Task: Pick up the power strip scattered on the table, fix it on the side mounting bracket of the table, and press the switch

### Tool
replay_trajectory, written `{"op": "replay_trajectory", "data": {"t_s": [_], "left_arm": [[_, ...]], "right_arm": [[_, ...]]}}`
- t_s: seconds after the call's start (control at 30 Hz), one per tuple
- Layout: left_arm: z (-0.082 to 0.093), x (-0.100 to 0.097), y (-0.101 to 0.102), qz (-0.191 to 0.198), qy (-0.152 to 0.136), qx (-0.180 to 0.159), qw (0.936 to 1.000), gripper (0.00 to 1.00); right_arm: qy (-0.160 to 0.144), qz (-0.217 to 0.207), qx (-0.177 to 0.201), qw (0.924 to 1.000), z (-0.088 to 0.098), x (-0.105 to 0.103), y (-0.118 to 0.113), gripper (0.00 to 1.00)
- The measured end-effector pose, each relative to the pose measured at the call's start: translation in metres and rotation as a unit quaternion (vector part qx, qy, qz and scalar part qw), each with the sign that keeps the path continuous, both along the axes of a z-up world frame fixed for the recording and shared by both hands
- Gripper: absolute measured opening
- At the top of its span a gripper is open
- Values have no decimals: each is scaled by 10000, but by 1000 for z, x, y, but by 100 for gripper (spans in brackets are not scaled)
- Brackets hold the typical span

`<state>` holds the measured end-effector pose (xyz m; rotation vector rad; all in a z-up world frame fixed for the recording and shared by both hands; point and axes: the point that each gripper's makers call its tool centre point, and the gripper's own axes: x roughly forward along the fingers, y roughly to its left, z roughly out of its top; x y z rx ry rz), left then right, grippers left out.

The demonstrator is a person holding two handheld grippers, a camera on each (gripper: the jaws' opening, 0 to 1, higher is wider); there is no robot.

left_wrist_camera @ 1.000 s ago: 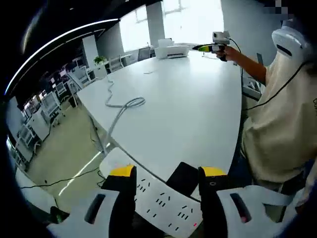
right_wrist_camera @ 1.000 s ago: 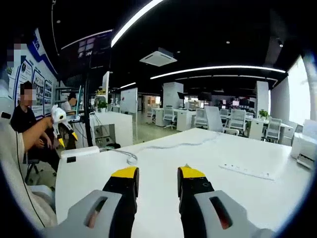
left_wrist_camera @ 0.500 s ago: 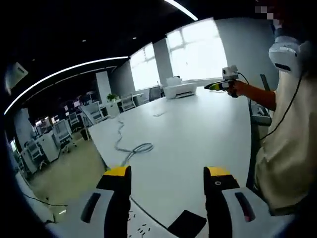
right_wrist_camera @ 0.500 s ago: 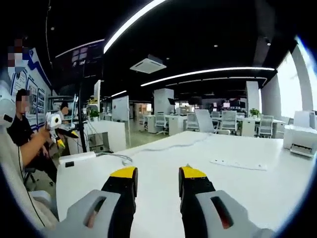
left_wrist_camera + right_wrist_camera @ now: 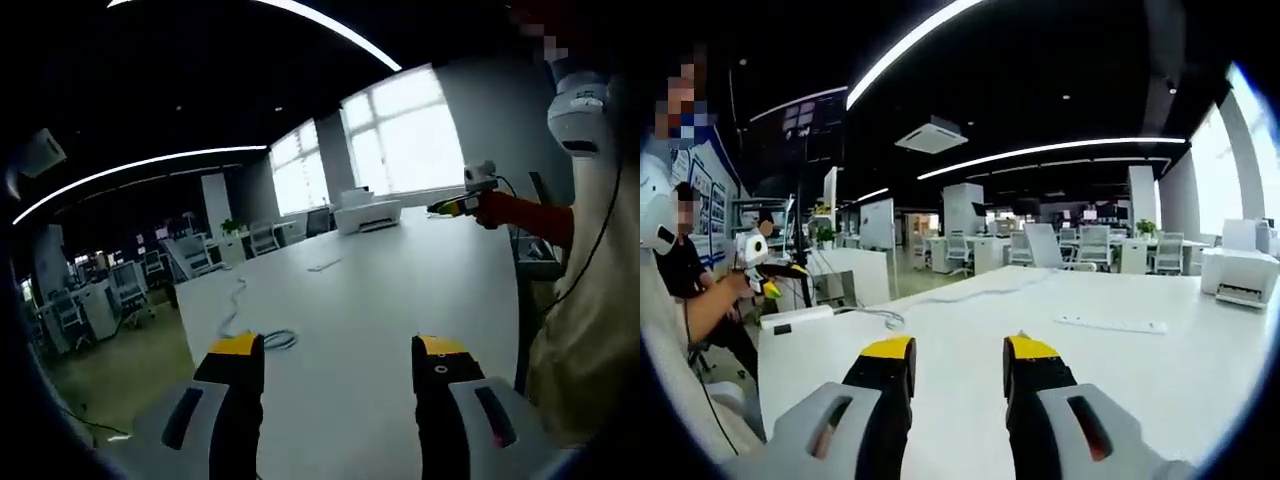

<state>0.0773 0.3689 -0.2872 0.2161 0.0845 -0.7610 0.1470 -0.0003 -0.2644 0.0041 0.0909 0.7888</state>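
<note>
Both grippers are held spread and empty over the table [image 5: 1200, 380]; the right gripper [image 5: 958, 352] should be lowered squarely onto the far power strip [image 5: 1110, 324], gripped mid-body

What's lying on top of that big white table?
On the table lie a white power strip, a looped grey cable and a white printer. Whatever sits close beneath the grippers is hidden by their jaws.

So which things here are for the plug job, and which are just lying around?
For the job:
- long flat white power strip on the white table
- its grey looped cable
- left gripper, right gripper, both open

Just lying about:
- white boxy printer
- white office chairs
</note>
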Motion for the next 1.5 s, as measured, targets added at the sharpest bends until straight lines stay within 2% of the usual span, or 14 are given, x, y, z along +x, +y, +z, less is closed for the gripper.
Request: {"op": "replay_trajectory", "data": {"t_s": [0.1, 0.27, 0.57, 0.67, 0.87, 1.0, 1.1, 1.17, 1.3, 1.5], "left_arm": [[-3, 3, -7, 15, -23, -29, 10000, 64], [6, 11, -8, 356, -268, -411, 9982, 64], [9, 17, 1, 886, -481, -664, 9927, 64], [10, 18, 0, 990, -547, -755, 9907, 64], [3, 22, -9, 967, -577, -817, 9903, 64], [-3, 28, -19, 891, -511, -892, 9907, 64], [-6, 33, -24, 869, -501, -822, 9916, 64], [-8, 34, -27, 769, -424, -886, 9922, 64], [-9, 36, -25, 741, -342, -1061, 9910, 65], [-3, 35, -26, 776, -393, -1155, 9895, 65]], "right_arm": [[-41, -9, -32, 10000, 0, -3, -1, 31], [-391, -88, 139, 9991, 7, -7, -7, 32], [-479, -333, 315, 9978, 4, -3, -21, 32], [-610, -526, 333, 9962, 3, -3, -28, 32], [-720, -912, 216, 9930, -11, 0, -40, 35], [-714, -996, 223, 9922, -17, 0, -44, 37], [-703, -1095, 159, 9914, -21, 2, -47, 43], [-724, -1139, 96, 9908, -22, 1, -49, 44], [-767, -1140, 71, 9905, -21, -2, -49, 44], [-759, -1141, 84, 9905, -21, -4, -51, 44]]}}
